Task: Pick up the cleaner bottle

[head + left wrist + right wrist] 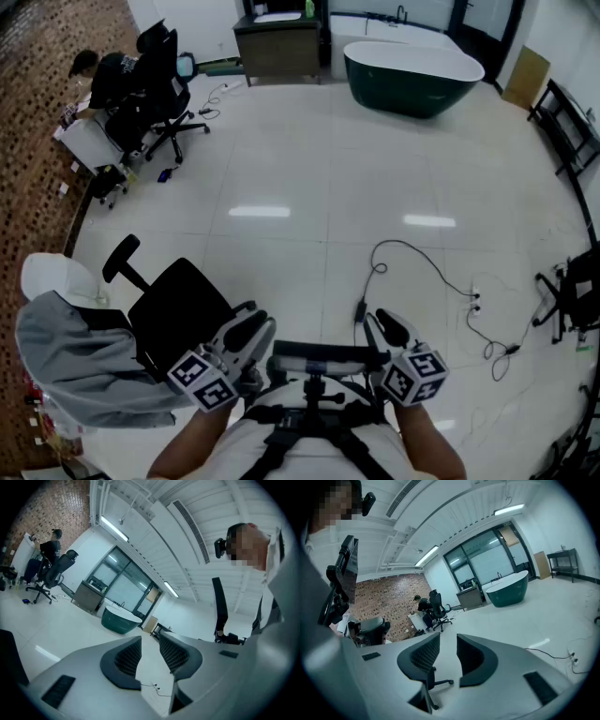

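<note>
Left gripper (251,330), right gripper (386,328): jaws a little apart, nothing between them.
Green bottle (309,8): on cabinet (277,44), far ahead of both jaws, beside bathtub (412,71).
Cable (379,269): on floor ahead of right jaws.
Office chair (178,306): just left of left jaws.

No legible text or signs

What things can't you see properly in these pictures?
- Green thing on the cabinet, head view: too small to tell whether it is the cleaner bottle.
- Seated person, head view: partly hidden by an office chair.
- Black rack, head view: cut off by the right edge.
</note>
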